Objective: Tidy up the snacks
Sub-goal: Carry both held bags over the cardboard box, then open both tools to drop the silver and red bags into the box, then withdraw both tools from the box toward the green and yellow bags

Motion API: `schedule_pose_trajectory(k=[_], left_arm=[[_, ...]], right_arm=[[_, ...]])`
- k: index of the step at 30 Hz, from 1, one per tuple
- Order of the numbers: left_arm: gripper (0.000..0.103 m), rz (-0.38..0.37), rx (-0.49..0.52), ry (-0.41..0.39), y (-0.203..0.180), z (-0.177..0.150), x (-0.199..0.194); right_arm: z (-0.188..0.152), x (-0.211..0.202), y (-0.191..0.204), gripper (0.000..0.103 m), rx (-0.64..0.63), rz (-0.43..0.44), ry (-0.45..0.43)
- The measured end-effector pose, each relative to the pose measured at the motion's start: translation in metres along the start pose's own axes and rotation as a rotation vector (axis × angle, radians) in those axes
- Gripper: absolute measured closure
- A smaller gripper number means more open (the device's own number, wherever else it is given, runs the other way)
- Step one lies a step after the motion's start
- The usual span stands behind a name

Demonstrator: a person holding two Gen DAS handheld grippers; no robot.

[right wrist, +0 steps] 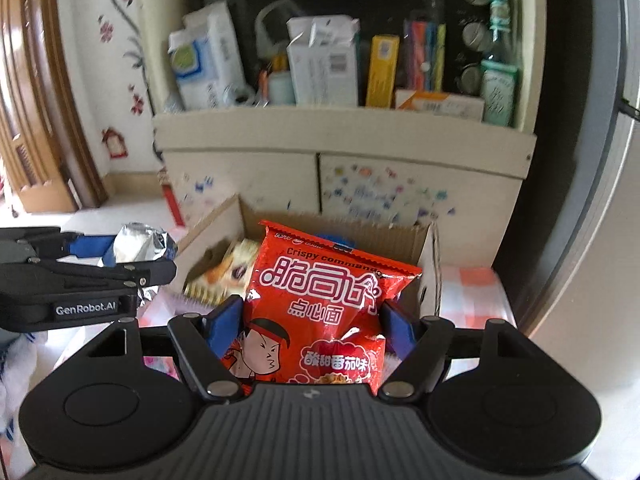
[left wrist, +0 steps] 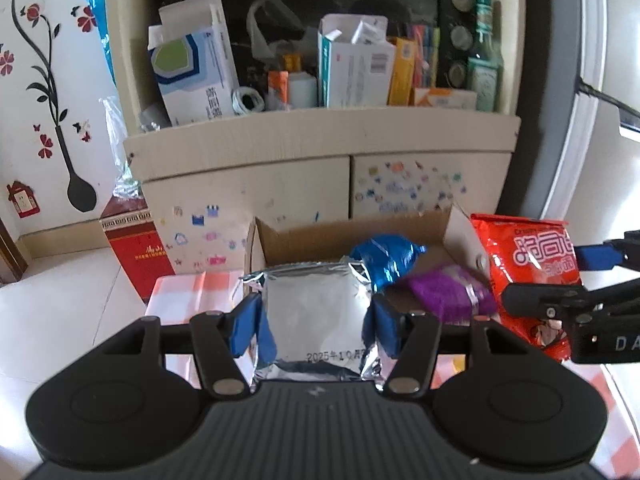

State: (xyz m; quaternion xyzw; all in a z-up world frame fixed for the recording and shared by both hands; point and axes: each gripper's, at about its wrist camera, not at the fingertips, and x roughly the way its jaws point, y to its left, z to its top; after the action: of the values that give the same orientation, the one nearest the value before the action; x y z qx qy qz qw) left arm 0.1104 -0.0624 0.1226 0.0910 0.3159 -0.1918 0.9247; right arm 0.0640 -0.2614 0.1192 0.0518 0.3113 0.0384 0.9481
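My left gripper (left wrist: 316, 326) is shut on a silver foil snack packet (left wrist: 316, 316) and holds it just in front of an open cardboard box (left wrist: 268, 244). Inside the box lie a blue wrapped snack (left wrist: 384, 256) and a purple packet (left wrist: 444, 292). My right gripper (right wrist: 312, 320) is shut on a red crispy-noodle snack bag (right wrist: 320, 296) and holds it upright over the same box (right wrist: 428, 256). A cracker packet (right wrist: 224, 272) lies in the box at the left. The red bag (left wrist: 532, 268) and right gripper (left wrist: 560, 280) show at the right of the left wrist view; the left gripper (right wrist: 108, 258) with the silver packet (right wrist: 140, 244) shows at the left of the right wrist view.
The box stands on a pink-checked cloth (left wrist: 188, 288). Behind it is a cream cabinet (left wrist: 320, 140) with stickered doors and a shelf full of boxes and bottles. A red carton (left wrist: 136, 248) stands on the tiled floor at the left. A grey appliance (right wrist: 592, 160) is at the right.
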Motion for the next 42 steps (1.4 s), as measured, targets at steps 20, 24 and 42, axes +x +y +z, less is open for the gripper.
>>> schedule_pose_trajectory(k=[20, 24, 42], left_arm=[[0.029, 0.006, -0.113, 0.006, -0.002, 0.032, 0.092], [0.019, 0.013, -0.080, -0.010, -0.008, 0.034, 0.087], [0.019, 0.056, -0.066, 0.074, 0.028, 0.003, 0.032]], right_arm=[[0.031, 0.068, -0.030, 0.019, 0.237, -0.091, -0.057], [0.032, 0.068, -0.035, 0.010, 0.258, -0.099, -0.072], [0.019, 0.044, -0.009, 0.004, 0.130, -0.039, 0.034]])
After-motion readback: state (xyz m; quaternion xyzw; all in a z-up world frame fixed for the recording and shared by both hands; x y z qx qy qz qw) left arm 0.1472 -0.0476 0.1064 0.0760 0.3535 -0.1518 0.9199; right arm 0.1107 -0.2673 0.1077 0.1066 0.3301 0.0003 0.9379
